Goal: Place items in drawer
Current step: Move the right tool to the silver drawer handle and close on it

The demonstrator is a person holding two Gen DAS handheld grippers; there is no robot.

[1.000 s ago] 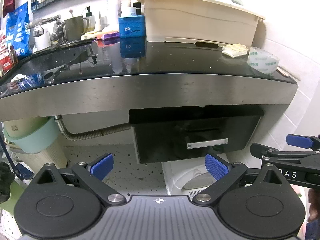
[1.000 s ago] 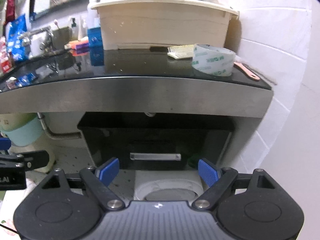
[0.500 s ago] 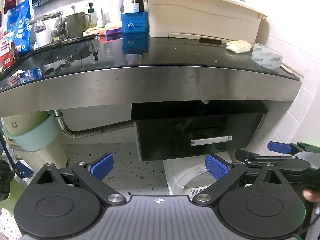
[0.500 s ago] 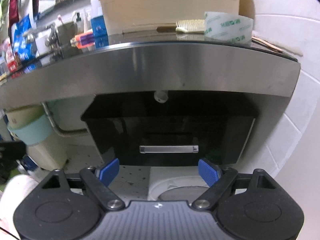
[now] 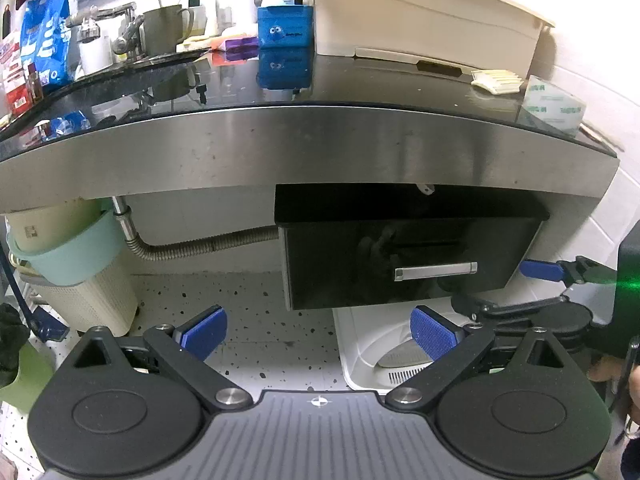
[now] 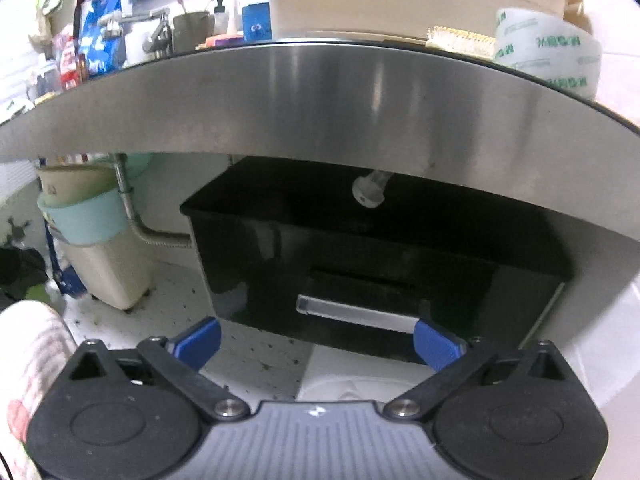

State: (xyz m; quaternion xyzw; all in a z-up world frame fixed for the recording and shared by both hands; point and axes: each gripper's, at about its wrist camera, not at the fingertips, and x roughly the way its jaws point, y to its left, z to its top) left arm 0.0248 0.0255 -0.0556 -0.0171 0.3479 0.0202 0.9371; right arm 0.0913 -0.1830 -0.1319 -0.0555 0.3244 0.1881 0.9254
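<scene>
A black drawer [image 5: 360,264] hangs shut under the steel-edged counter [image 5: 304,148]; its silver handle [image 5: 435,271] faces me. In the right wrist view the drawer [image 6: 280,264] is close, with its handle [image 6: 356,314] just beyond my right gripper [image 6: 316,340], which is open and empty. My left gripper [image 5: 318,330] is open and empty, lower and left of the drawer. The right gripper also shows at the right edge of the left wrist view [image 5: 552,276]. A tape roll [image 6: 544,60], a comb-like item [image 5: 497,80] and a blue box [image 5: 285,32] sit on the counter.
A cream tub [image 5: 420,20] stands on the counter at the back right. A faucet [image 5: 116,28] and cup [image 5: 164,34] stand at the left. Below are a flexible hose [image 5: 192,246], a teal basin [image 5: 72,248], a cream bin [image 5: 88,300] and a white object on the floor [image 5: 372,344].
Both grippers have moved down and toward the drawer. The right gripper is now much closer to the handle. Both stay open.
</scene>
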